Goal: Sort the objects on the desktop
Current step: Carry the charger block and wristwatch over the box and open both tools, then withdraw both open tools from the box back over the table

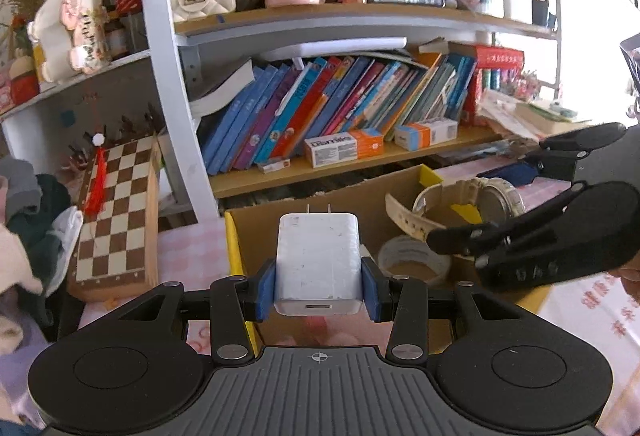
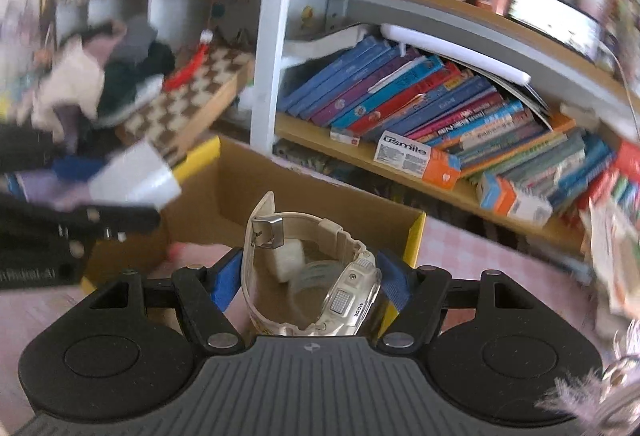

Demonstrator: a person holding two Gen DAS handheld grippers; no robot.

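Blue-padded grippers angled over box

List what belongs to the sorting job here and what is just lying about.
Job:
- white charger, held in left tool
- cream watch, held in right tool
- cardboard box
- tape roll in the box

Lying about:
- chessboard
- shelf books
- usmile boxes

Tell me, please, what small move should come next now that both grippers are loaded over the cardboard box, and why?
Probably ease the left gripper forward and down into the cardboard box, then let go. It is clamped on the white charger, which hangs at the box's near rim, and a tape roll already lies inside. The right gripper, holding the watch, can follow.
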